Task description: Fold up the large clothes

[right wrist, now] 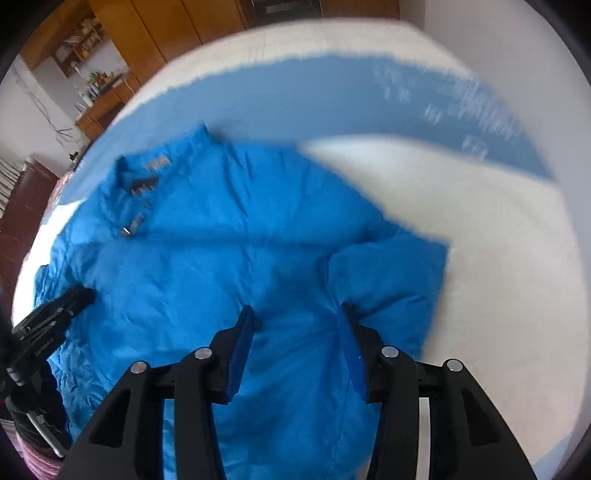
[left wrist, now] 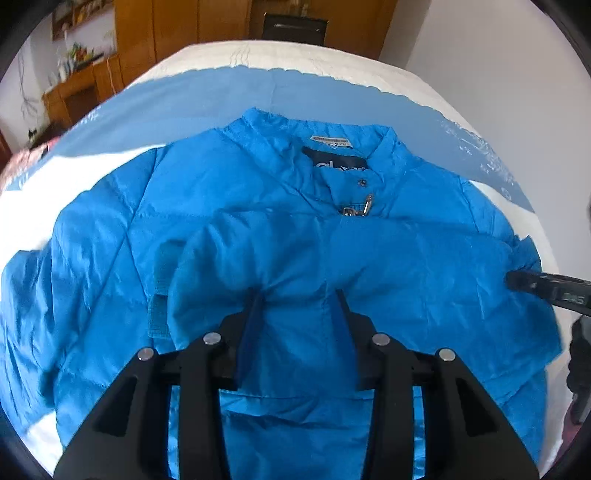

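A bright blue padded jacket (left wrist: 258, 229) lies spread front-up across the middle of the left wrist view, on a bed (left wrist: 424, 85) covered in white with a broad blue band; its collar (left wrist: 314, 129) points to the upper centre of the frame, with a dark label (left wrist: 338, 162) inside the neck and a metal zip pull (left wrist: 367, 205) just below it; one sleeve (left wrist: 369, 258) is folded across the chest, running from the centre to the right edge of the frame. The left gripper (left wrist: 300, 295) fills the bottom centre, its two black fingers spread apart and pressing into the folded sleeve, with fabric puckered between the tips, though no cloth is pinched; in the right wrist view it shows as a dark shape at the lower left edge. The right gripper (right wrist: 297, 314) sits at the bottom centre of its own blurred view, its jaws likewise apart, tips resting on the jacket (right wrist: 221, 266) near a folded flap at centre right; it enters the left wrist view from the right edge. Wooden cabinets (left wrist: 177, 33) stand along the top of the frame beyond the bed.
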Demonstrator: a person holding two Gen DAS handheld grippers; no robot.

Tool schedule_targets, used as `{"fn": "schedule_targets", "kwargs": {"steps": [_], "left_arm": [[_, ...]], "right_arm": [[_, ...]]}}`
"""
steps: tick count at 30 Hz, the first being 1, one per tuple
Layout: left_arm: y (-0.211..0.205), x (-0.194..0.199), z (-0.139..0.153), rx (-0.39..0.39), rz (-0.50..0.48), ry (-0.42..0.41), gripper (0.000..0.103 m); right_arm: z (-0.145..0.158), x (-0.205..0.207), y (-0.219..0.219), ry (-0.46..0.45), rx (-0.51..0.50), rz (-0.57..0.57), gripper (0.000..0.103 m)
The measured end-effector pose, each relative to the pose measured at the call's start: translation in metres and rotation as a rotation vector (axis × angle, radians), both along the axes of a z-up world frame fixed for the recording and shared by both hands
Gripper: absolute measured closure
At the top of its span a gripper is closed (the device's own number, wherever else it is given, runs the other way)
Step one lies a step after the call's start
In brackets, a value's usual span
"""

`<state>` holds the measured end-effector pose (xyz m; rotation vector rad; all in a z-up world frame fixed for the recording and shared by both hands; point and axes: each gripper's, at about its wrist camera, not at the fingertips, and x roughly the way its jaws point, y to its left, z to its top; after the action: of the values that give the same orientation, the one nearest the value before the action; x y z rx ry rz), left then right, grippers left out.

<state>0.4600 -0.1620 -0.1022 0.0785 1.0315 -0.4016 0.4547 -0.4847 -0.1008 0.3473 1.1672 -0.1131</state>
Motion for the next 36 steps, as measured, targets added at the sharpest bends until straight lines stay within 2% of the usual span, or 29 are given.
{"fn": "schedule_targets", "kwargs": {"steps": [3, 6, 8, 11, 15, 17, 18, 22, 25, 27, 29, 31, 33, 36], "left_arm": [[0.003, -0.003, 0.002, 0.004, -0.004, -0.004, 0.065], [0.011, -0.011, 0.017, -0.012, 0.028, -0.017, 0.065], [0.020, -0.017, 0.031, -0.039, 0.032, -0.054, 0.061], [0.024, -0.019, 0.036, -0.017, 0.033, -0.076, 0.060], [0.026, -0.014, 0.016, 0.016, 0.033, -0.017, 0.060], [0.031, -0.008, -0.002, 0.003, 0.033, 0.040, 0.061], [0.033, -0.007, -0.006, -0.012, 0.029, 0.042, 0.061], [0.039, -0.009, -0.010, -0.045, 0.026, 0.049, 0.061], [0.044, -0.009, -0.006, -0.064, 0.039, 0.065, 0.060], [0.059, -0.014, 0.006, -0.108, 0.070, 0.074, 0.059], [0.080, -0.026, 0.023, -0.153, 0.096, 0.045, 0.046], [0.117, -0.046, 0.040, -0.159, 0.139, -0.011, 0.042], [0.159, -0.064, 0.045, -0.153, 0.208, -0.038, 0.042], [0.240, -0.094, 0.039, -0.110, 0.411, -0.061, 0.042]], "right_arm": [[0.004, -0.004, 0.005, -0.017, -0.040, 0.014, 0.056], [0.022, -0.017, 0.006, -0.058, 0.024, 0.023, 0.055], [0.038, -0.028, 0.012, -0.108, 0.057, 0.054, 0.055], [0.051, -0.039, 0.026, -0.137, 0.066, 0.086, 0.055], [0.034, -0.037, 0.042, -0.077, 0.087, 0.134, 0.055], [0.016, -0.031, 0.046, -0.031, 0.075, 0.128, 0.059], [0.005, -0.029, 0.047, -0.021, 0.082, 0.125, 0.060], [0.000, -0.033, 0.062, -0.049, -0.008, 0.135, 0.059], [0.002, -0.033, 0.058, -0.047, 0.017, 0.118, 0.059], [0.011, -0.039, 0.049, -0.066, 0.090, 0.099, 0.059], [0.016, -0.042, 0.045, -0.081, 0.118, 0.102, 0.058], [0.032, -0.051, 0.037, -0.132, 0.164, 0.109, 0.053], [0.044, -0.057, 0.032, -0.162, 0.150, 0.109, 0.050], [0.054, -0.059, 0.027, -0.181, 0.124, 0.112, 0.050]]}}
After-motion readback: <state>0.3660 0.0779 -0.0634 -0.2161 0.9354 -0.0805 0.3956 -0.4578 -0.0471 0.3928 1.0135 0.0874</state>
